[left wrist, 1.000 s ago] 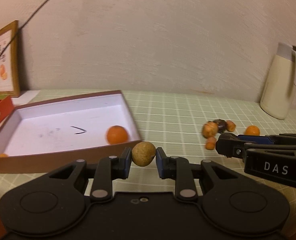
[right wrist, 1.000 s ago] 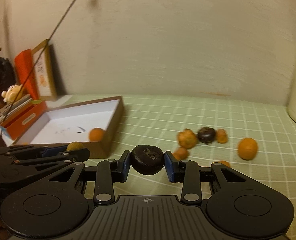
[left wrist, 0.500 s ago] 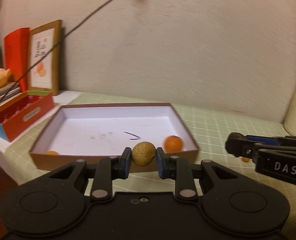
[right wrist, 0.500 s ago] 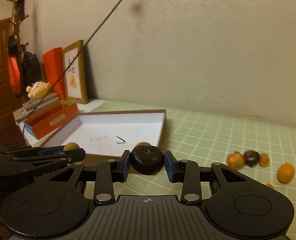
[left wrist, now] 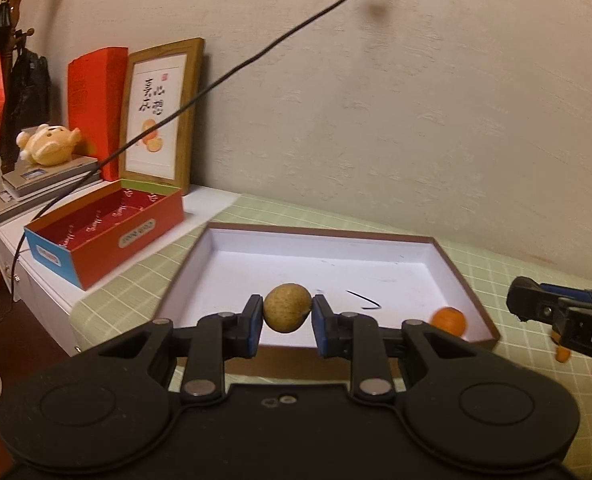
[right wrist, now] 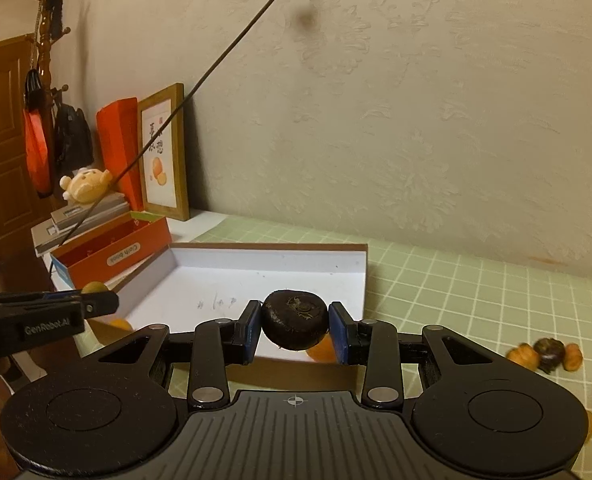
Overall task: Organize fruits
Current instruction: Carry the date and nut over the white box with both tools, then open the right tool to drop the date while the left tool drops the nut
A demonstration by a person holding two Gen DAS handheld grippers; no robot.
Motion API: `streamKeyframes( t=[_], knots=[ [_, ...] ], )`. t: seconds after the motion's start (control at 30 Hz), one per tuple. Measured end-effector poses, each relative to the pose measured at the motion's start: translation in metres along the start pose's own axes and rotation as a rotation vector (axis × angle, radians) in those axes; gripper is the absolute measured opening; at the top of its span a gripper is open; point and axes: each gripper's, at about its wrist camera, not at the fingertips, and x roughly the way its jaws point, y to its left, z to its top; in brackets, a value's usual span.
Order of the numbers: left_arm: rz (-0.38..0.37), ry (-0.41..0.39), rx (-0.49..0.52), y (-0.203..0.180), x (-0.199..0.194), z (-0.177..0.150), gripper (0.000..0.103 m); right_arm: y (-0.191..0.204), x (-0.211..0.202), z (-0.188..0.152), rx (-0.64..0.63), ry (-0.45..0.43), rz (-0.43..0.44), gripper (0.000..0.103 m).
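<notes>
The left gripper [left wrist: 287, 314] clamps a tan round fruit [left wrist: 287, 308] above the white-lined box [left wrist: 448, 268]. The right gripper [right wrist: 294, 327] clamps a dark fruit [right wrist: 294, 325] beside it.

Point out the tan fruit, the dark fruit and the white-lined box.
tan fruit [left wrist: 287, 307], left wrist view, middle of its front face.
dark fruit [right wrist: 294, 319], right wrist view, middle of its front face.
white-lined box [left wrist: 296, 264], left wrist view, bare white floor.
</notes>
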Motion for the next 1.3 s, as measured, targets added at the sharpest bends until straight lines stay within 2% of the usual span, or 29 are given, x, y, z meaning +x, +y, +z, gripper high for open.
streamKeyframes(
  t=[0.23, 0.4, 0.7, 0.97, 1.03, 1.07, 1.1, 1.13, 1.17, 1.27, 1.3],
  knots=[
    [0.044, 0.018, -0.008, 0.024, 0.019, 0.007, 0.017, 0.005, 0.026, 0.006, -0.009, 0.007, -0.012, 0.037],
    [0.047, 0.041, -0.021, 0.037, 0.038, 0.013, 0.017, -0.001, 0.045, 0.01, 0.014, 0.021, -0.031, 0.037],
    [0.064, 0.079, -0.003, 0.044, 0.074, 0.017, 0.017, -0.009, 0.08, 0.013, 0.025, 0.061, -0.068, 0.037],
    [0.064, 0.118, -0.002, 0.044, 0.09, 0.015, 0.019, -0.023, 0.115, 0.018, 0.042, 0.102, -0.104, 0.037],
    [0.068, 0.132, -0.001, 0.042, 0.094, 0.016, 0.029, -0.024, 0.12, 0.017, 0.045, 0.101, -0.118, 0.037],
    [0.076, 0.14, -0.004, 0.042, 0.095, 0.016, 0.036, -0.025, 0.122, 0.017, 0.044, 0.106, -0.126, 0.043],
    [0.086, 0.146, -0.009, 0.043, 0.097, 0.016, 0.062, -0.025, 0.123, 0.017, 0.047, 0.104, -0.134, 0.053],
    [0.104, 0.141, -0.014, 0.043, 0.097, 0.017, 0.083, -0.026, 0.122, 0.017, 0.053, 0.095, -0.141, 0.075],
    [0.128, 0.123, -0.015, 0.043, 0.094, 0.018, 0.085, -0.028, 0.116, 0.018, 0.07, 0.063, -0.143, 0.082],
    [0.136, 0.085, -0.008, 0.043, 0.085, 0.024, 0.086, -0.03, 0.102, 0.024, 0.081, -0.002, -0.147, 0.084],
    [0.147, 0.074, -0.017, 0.044, 0.082, 0.026, 0.09, -0.03, 0.098, 0.026, 0.09, -0.017, -0.147, 0.086]
  ],
)
